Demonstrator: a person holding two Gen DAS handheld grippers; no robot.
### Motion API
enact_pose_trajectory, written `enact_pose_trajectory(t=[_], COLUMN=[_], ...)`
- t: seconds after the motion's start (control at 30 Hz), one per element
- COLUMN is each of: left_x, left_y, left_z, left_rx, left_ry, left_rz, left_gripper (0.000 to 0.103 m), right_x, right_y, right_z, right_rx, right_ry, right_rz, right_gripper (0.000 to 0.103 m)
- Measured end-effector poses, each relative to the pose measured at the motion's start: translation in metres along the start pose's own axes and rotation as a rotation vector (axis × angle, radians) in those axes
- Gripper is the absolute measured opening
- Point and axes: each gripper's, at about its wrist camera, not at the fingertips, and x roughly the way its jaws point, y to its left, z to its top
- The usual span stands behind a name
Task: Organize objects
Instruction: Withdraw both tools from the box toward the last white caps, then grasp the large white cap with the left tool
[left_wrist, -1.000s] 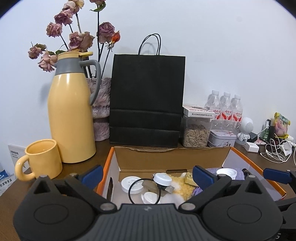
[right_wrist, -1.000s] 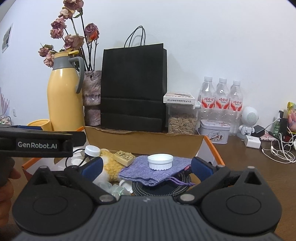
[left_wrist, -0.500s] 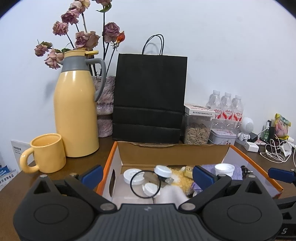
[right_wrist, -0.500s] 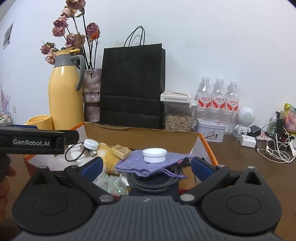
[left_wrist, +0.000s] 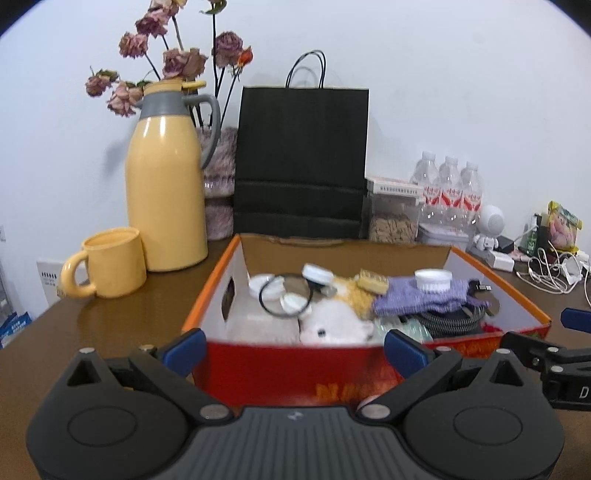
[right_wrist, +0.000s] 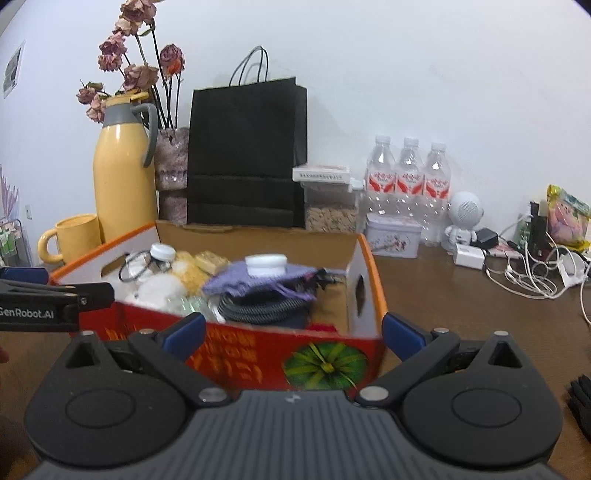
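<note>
The cardboard box (left_wrist: 288, 365), red on its front wall with orange rims, sits on the brown table (left_wrist: 110, 321) and serves as the landmark here; it holds the loose things of the task, heaped together, which suggests it is the collecting place for the tidying. Inside it, toward its left wall, lie white caps (left_wrist: 317, 273) and a black ring (left_wrist: 286, 300) over a white plush toy (left_wrist: 334, 325); toward its right wall a purple cloth pouch (left_wrist: 417, 297) is draped over a coiled black cable (left_wrist: 450, 319), with a white lid (left_wrist: 433, 279) resting on top of the pouch, likely just dropped there rather than sorted.

The left gripper (left_wrist: 293, 349) hangs before the box's front wall, its blue-tipped fingers spread wide and holding nothing; the right gripper (right_wrist: 293, 334) stands likewise before the front wall nearer the box's right corner, fingers wide apart and empty; both seem placed low and outside the box so as to look over its contents before a pick.

Left of the box stand a yellow mug (left_wrist: 110, 267) and a yellow thermos (left_wrist: 166, 192); behind the box a black paper bag (left_wrist: 301, 162) leans at the wall; right of the box lie white cables (right_wrist: 532, 273), apart from it.
</note>
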Motion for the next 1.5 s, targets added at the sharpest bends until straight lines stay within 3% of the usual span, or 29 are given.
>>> enact_pose_trajectory(t=[0.13,0.53,0.87,0.97,1.0,1.07,1.1,1.33,1.5], left_x=[-0.006,0.012,0.034,0.033,0.031,0.027,0.026,0.017,0.0], left_y=[-0.008,-0.045,-0.054,-0.055,-0.056,-0.057,-0.058,-0.053,-0.05], left_z=[-0.01,-0.035,-0.033,-0.032,-0.031,-0.031,-0.031,-0.031,-0.027], left_rx=[0.009,0.103,0.05,0.042,0.043,0.054,0.056,0.035,0.033], left_ry=[0.027,0.207,0.275,0.264,0.257,0.24,0.235,0.221,0.168], left_rz=[-0.016,-0.059,-0.024,-0.034,-0.037,-0.036,-0.035,-0.05,-0.071], left_gripper=[0.103,0.103,0.1,0.086,0.077,0.047,0.039,0.039,0.039], right_x=[-0.006,-0.012,-0.012,-0.011,-0.01,-0.008,-0.007,-0.001,-0.004], right_y=[-0.013,-0.041,-0.037,-0.036,-0.036,-0.035,-0.035,-0.035,-0.032], right_z=[-0.011,-0.023,-0.026,-0.026,-0.026,-0.027,-0.028,-0.031,-0.032], right_rx=[0.003,0.037,0.022,0.019,0.019,0.018,0.018,0.025,0.035], right_ry=[0.03,0.074,0.081,0.086,0.089,0.096,0.099,0.117,0.095], right_rz=[-0.01,-0.049,-0.045,-0.046,-0.046,-0.046,-0.045,-0.035,-0.025], right_gripper=[0.103,0.103,0.103,0.103,0.103,0.103,0.103,0.103,0.103])
